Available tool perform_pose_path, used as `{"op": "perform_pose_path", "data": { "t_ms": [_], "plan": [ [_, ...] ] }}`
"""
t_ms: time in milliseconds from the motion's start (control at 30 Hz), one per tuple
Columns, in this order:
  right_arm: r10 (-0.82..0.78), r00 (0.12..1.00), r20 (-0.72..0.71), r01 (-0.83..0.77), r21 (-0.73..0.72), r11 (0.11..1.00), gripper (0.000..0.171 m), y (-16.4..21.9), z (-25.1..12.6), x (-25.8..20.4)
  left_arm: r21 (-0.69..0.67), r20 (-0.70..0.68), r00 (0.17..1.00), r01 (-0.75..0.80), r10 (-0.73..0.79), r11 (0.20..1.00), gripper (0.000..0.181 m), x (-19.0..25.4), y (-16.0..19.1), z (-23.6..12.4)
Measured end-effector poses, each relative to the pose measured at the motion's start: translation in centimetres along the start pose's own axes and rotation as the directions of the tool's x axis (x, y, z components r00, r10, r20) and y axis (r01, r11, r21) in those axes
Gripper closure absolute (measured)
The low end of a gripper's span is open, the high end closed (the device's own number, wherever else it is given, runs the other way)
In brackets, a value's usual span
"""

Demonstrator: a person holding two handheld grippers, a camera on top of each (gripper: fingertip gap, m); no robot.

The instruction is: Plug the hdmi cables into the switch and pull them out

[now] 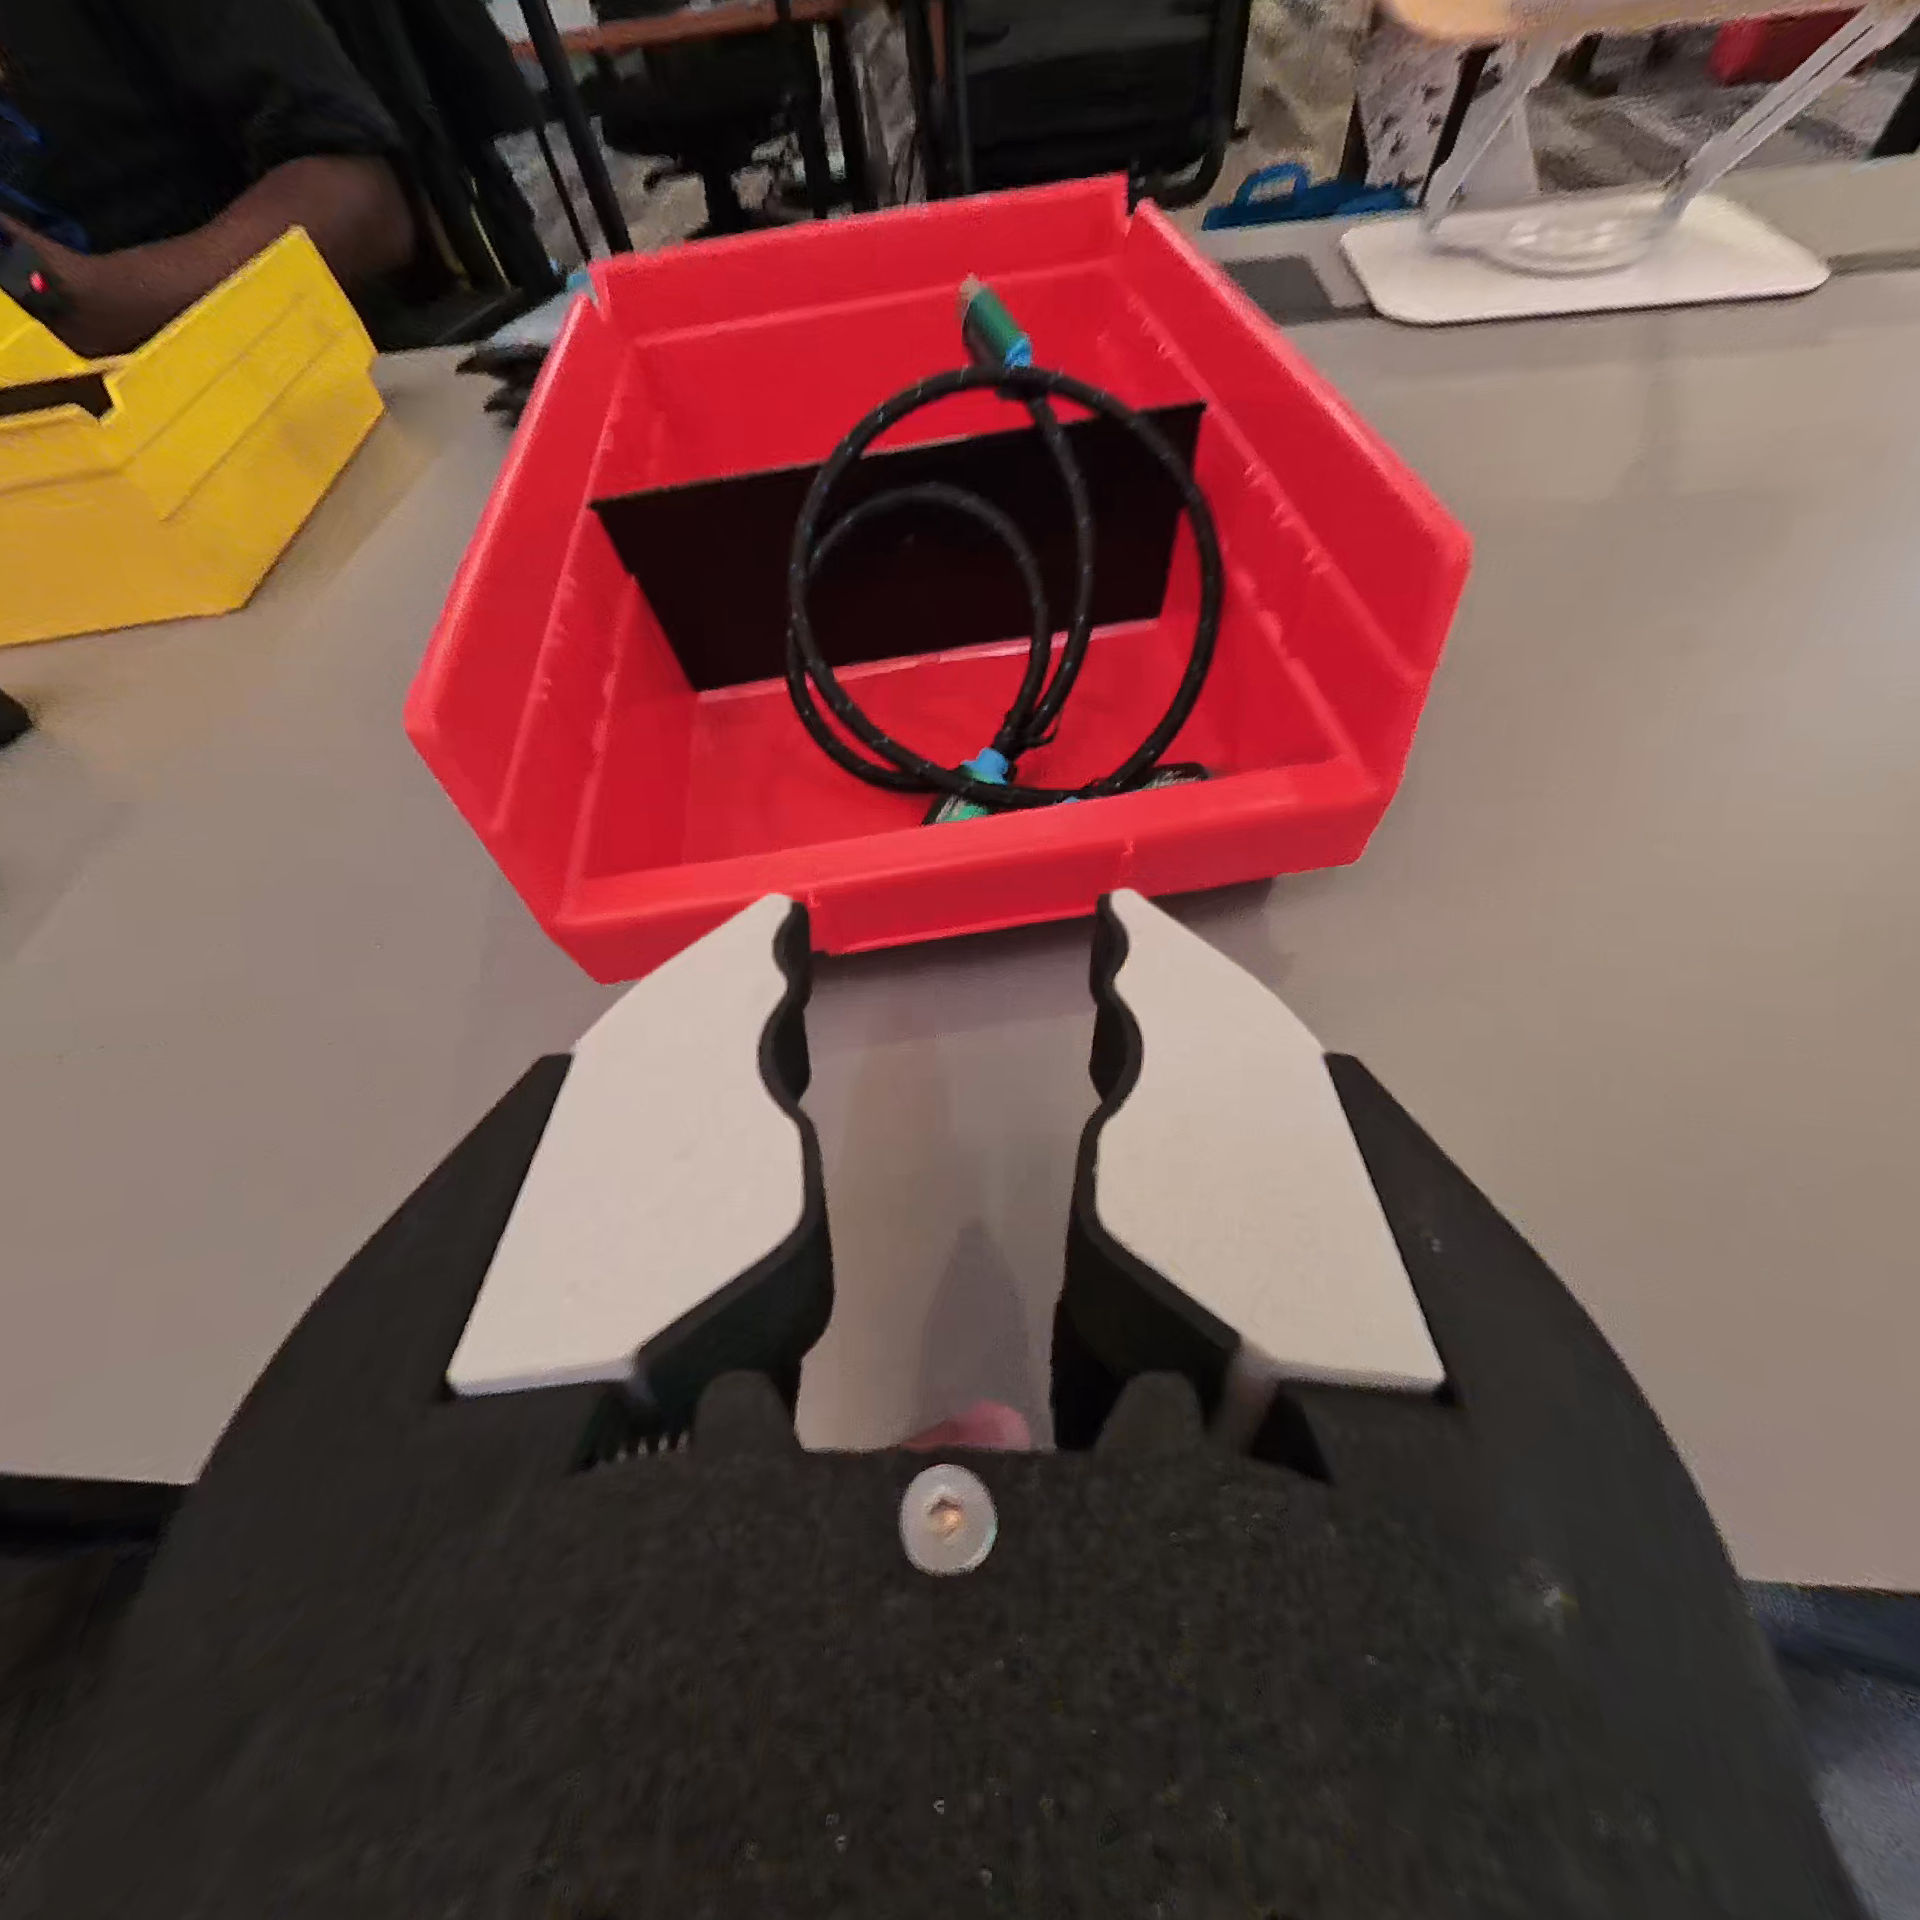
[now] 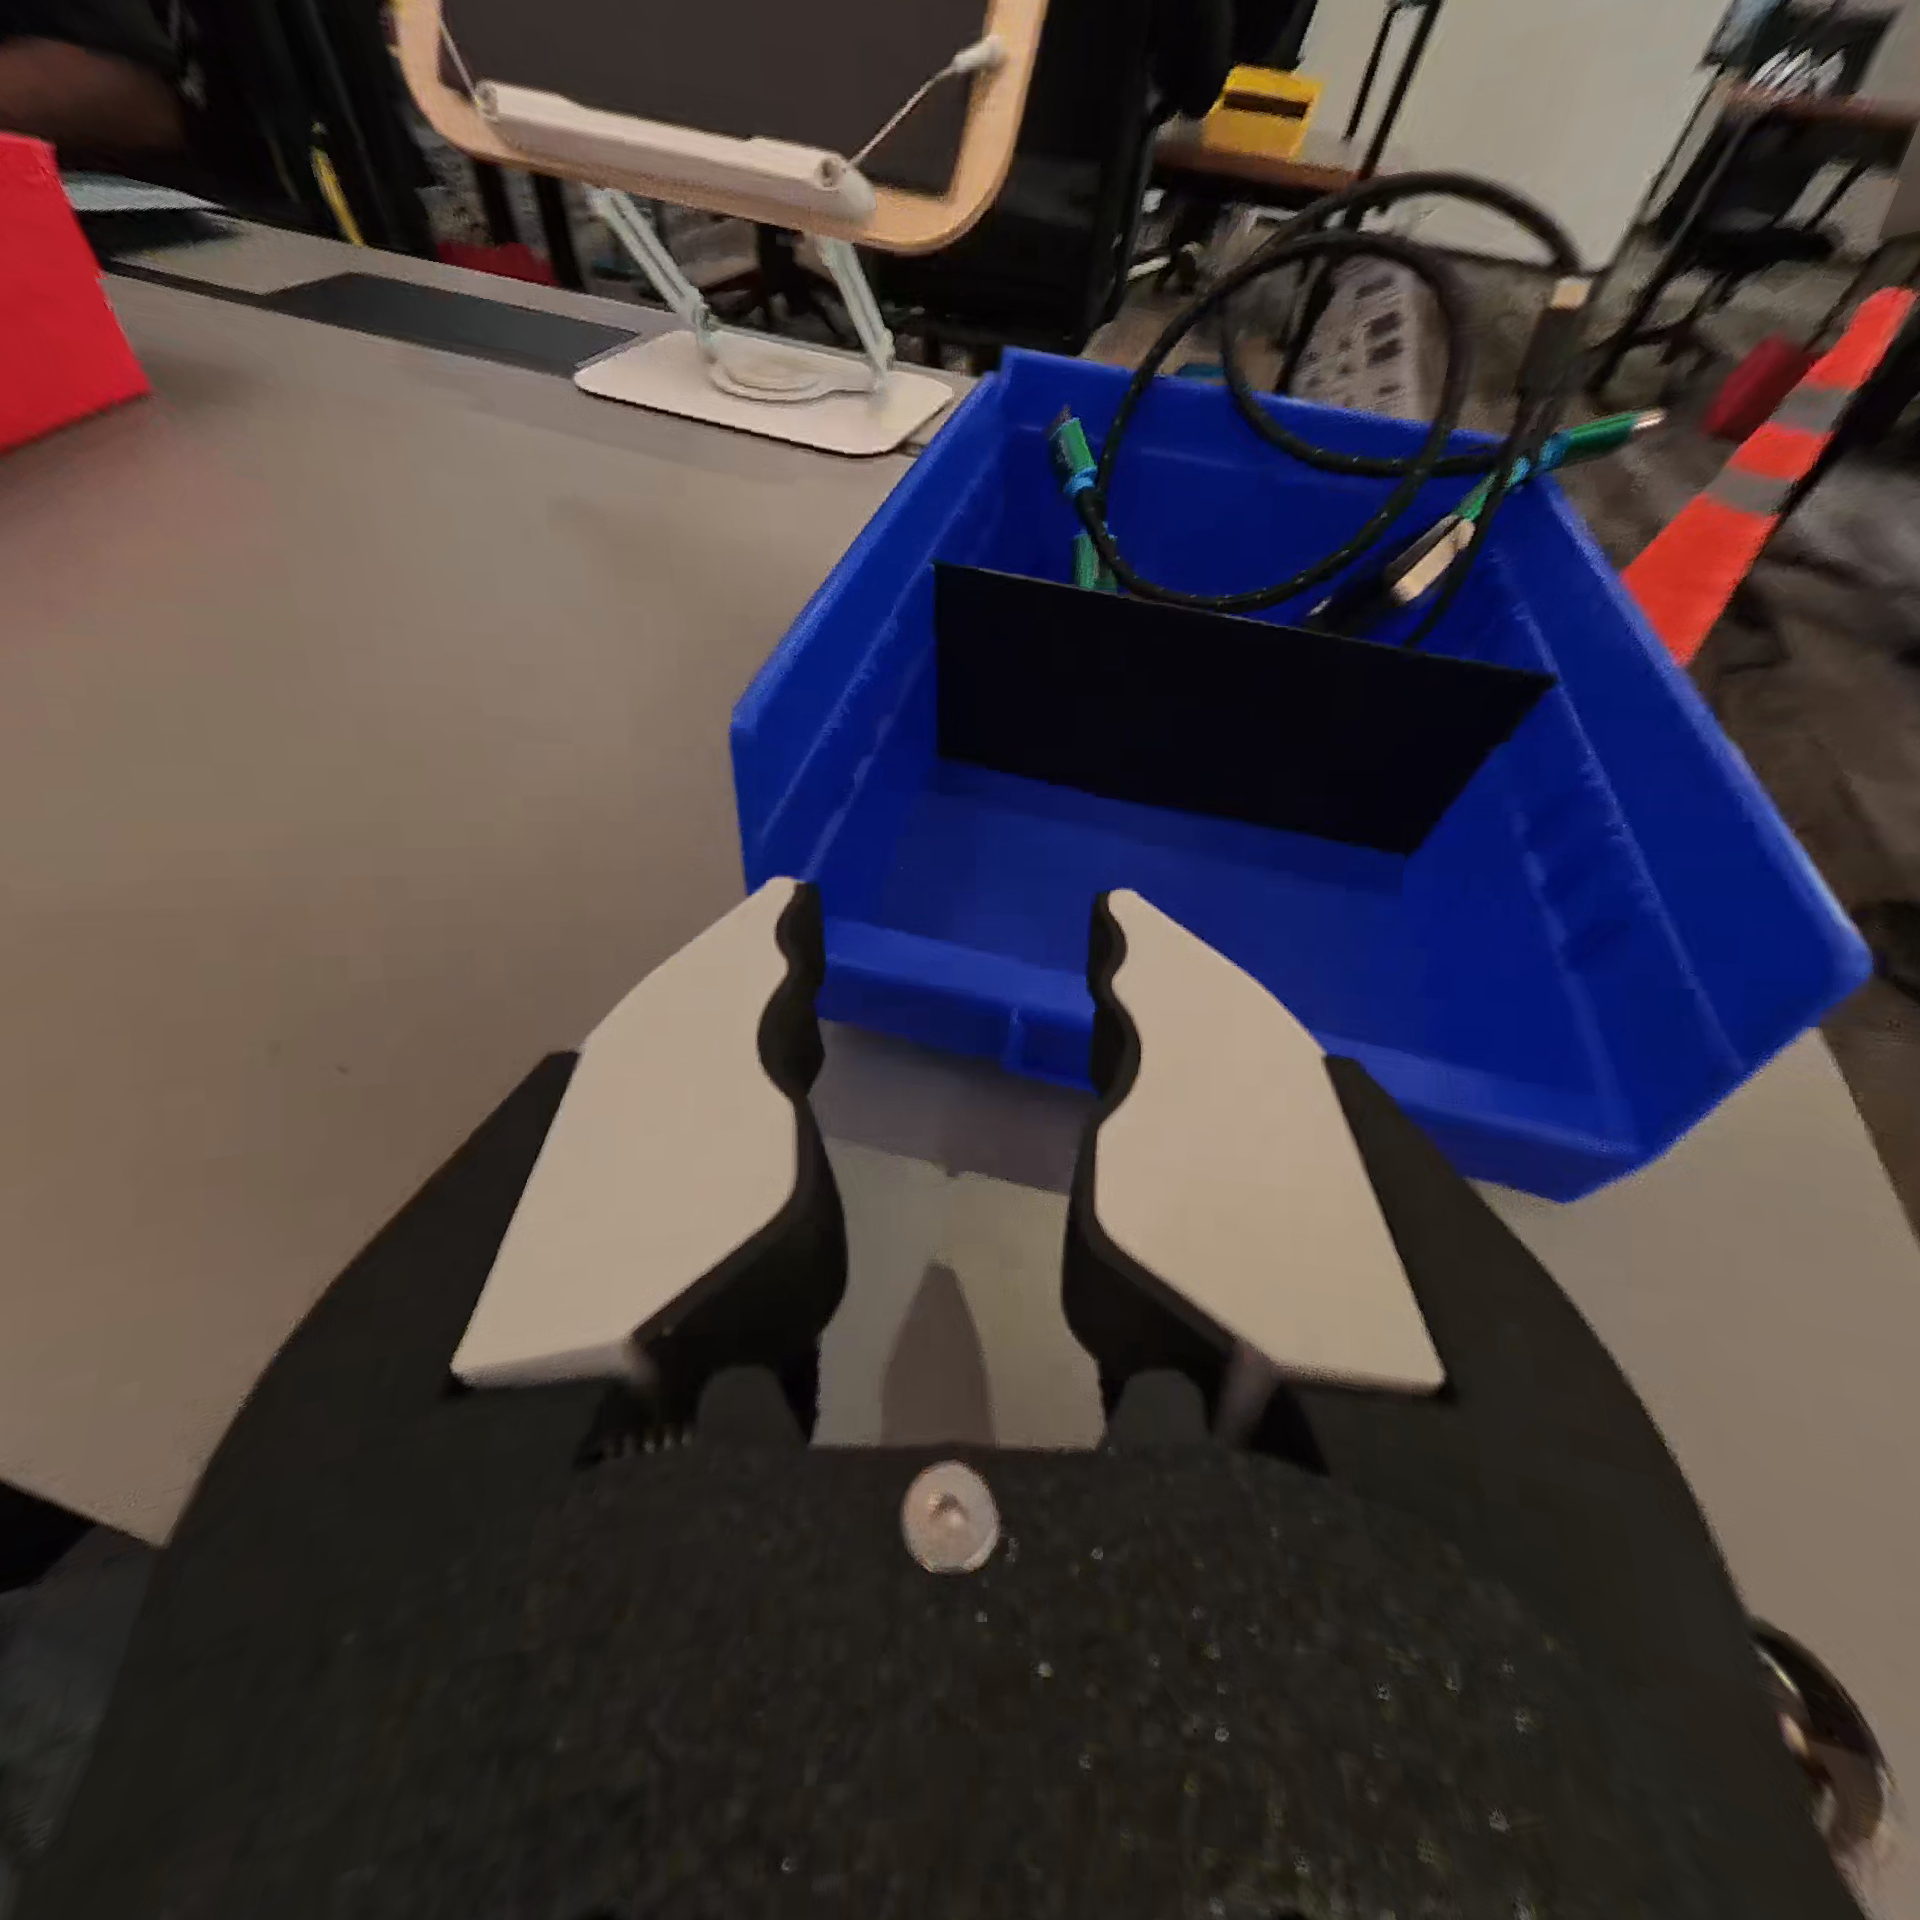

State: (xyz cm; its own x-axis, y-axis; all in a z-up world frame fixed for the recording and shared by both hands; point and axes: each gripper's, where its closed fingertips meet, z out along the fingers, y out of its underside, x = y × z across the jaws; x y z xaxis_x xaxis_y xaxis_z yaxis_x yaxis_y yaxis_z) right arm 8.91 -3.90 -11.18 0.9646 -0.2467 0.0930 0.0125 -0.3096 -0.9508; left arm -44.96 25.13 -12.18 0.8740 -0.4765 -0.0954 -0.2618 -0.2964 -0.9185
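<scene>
In the left wrist view a coiled black braided HDMI cable [image 1: 1205,582] with green plugs lies in a red bin [image 1: 499,644], draped over its black divider [image 1: 727,582]. My left gripper [image 1: 951,914] is open and empty just in front of the bin's near rim. In the right wrist view a blue bin [image 2: 1558,1039] holds several black cables [image 2: 1257,597] with green plugs behind its black divider [image 2: 1195,707]; its near compartment is empty. My right gripper [image 2: 951,909] is open and empty at the bin's near rim. No switch is visible.
A yellow bin [image 1: 156,468] stands at the far left with a person's arm [image 1: 239,239] behind it. A white stand base [image 1: 1590,265] sits at the back of the grey table [image 1: 208,1039]; it also shows in the right wrist view [image 2: 769,400]. The blue bin sits at the table's right edge.
</scene>
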Motion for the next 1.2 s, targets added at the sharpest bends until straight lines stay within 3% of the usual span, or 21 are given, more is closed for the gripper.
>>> {"op": "perform_pose_path", "data": {
  "t_ms": [133,433,1200],
  "plan": [
    [-0.026,0.995,-0.097,0.023,-0.029,0.999,0.120,1.2,-0.3,1.5,-0.073,-0.007,0.999,0.044,-0.044,0.996,0.131,-0.6,1.8,1.0],
    [0.125,0.989,-0.084,-0.130,-0.050,0.990,0.120,2.7,-0.2,3.3,-0.109,-0.044,0.997,0.060,-0.065,0.992,0.131,0.0,2.4,1.0],
    [0.039,0.990,-0.134,-0.051,-0.093,0.994,0.119,3.2,-0.9,3.3,-0.125,-0.199,0.976,0.059,-0.084,0.990,0.130,3.6,2.1,1.2]
  ]
}}
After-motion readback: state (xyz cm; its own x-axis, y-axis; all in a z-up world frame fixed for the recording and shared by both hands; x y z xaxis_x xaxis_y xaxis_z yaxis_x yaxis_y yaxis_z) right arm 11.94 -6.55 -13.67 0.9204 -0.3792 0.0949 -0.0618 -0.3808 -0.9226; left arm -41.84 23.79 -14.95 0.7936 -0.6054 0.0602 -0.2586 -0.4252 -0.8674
